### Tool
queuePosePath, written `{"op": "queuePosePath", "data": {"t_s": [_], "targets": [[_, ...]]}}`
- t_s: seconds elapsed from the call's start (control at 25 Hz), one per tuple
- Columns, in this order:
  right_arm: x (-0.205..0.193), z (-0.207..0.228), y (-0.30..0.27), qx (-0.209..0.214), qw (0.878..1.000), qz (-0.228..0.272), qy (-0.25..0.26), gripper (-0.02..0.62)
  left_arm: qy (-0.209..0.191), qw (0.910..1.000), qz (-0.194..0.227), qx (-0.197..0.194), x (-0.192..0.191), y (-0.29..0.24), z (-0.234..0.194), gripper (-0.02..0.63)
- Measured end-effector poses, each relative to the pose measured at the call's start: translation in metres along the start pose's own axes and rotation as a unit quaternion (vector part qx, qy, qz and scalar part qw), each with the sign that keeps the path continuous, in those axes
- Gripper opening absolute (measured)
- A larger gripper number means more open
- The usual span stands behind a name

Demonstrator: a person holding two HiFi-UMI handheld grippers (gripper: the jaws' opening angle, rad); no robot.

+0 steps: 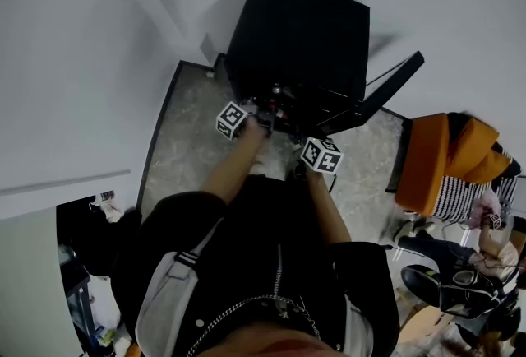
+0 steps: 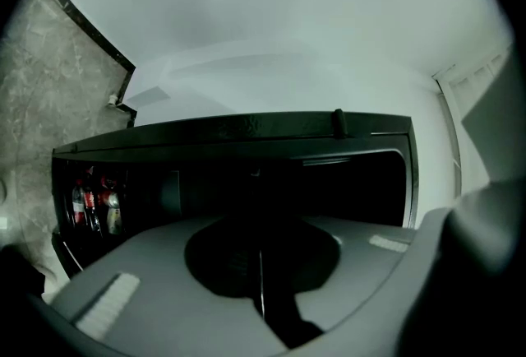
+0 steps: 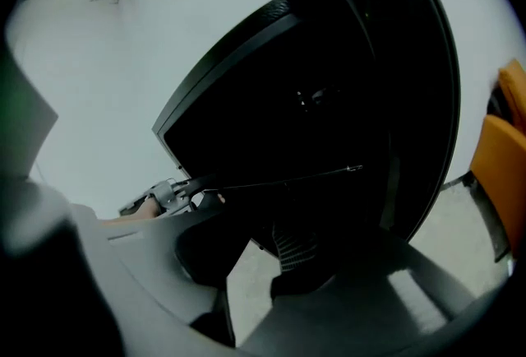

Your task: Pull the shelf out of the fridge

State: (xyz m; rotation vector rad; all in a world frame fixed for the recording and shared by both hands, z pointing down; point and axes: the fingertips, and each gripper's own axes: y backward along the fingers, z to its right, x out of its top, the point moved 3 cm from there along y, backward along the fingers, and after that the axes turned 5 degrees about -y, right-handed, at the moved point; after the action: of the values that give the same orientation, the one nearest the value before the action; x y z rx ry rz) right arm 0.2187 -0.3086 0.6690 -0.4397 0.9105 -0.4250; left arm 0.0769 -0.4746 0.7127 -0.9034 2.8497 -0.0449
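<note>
The black fridge (image 1: 300, 34) stands against the wall with its door (image 1: 386, 92) swung open to the right. The shelf (image 3: 288, 179) shows edge-on as a thin line across the dark opening. My left gripper (image 3: 174, 196) is shut on the shelf's near left end; in the left gripper view its jaws (image 2: 261, 265) pinch a thin pale edge (image 2: 261, 288). My right gripper (image 3: 251, 269) hangs lower in front of the fridge, open, with only floor showing between its fingers. Both marker cubes (image 1: 233, 118) (image 1: 321, 155) show in the head view.
Bottles (image 2: 94, 206) stand inside the fridge at the left. An orange chair (image 1: 444, 154) with a striped cloth is to the right of the door. A marble floor strip (image 1: 185, 141) lies under the fridge. Bags and shoes clutter the lower right.
</note>
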Motion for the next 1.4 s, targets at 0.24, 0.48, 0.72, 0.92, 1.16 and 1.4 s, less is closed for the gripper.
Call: {"op": "queuePosePath", "data": {"t_s": [0.24, 0.48, 0.72, 0.92, 1.16, 1.4], "targets": [[0.006, 0.039, -0.016, 0.032, 0.982, 0.033, -0.182, 0.150, -0.001, 0.9999, -0.010, 0.006, 0.000, 0.004, 0.000, 0.028], [0.023, 0.067, -0.024, 0.081, 0.946, 0.089, -0.301, 0.174, -0.001, 0.9998, -0.019, 0.005, 0.002, 0.006, 0.000, 0.029], [0.042, 0.076, -0.032, 0.134, 0.915, 0.149, -0.351, 0.167, 0.005, 0.9994, -0.034, 0.002, 0.002, 0.012, 0.000, 0.029], [0.040, 0.087, -0.034, 0.137, 0.898, 0.172, -0.382, 0.120, 0.010, 0.9990, -0.042, -0.008, 0.005, 0.014, -0.003, 0.028], [0.034, 0.090, -0.038, 0.160, 0.871, 0.183, -0.427, 0.053, 0.015, 0.9981, -0.055, -0.021, 0.004, 0.027, -0.002, 0.025], [0.030, 0.089, -0.037, 0.170, 0.862, 0.184, -0.441, 0.026, 0.020, 0.9976, -0.062, -0.025, 0.004, 0.038, -0.004, 0.025]]}}
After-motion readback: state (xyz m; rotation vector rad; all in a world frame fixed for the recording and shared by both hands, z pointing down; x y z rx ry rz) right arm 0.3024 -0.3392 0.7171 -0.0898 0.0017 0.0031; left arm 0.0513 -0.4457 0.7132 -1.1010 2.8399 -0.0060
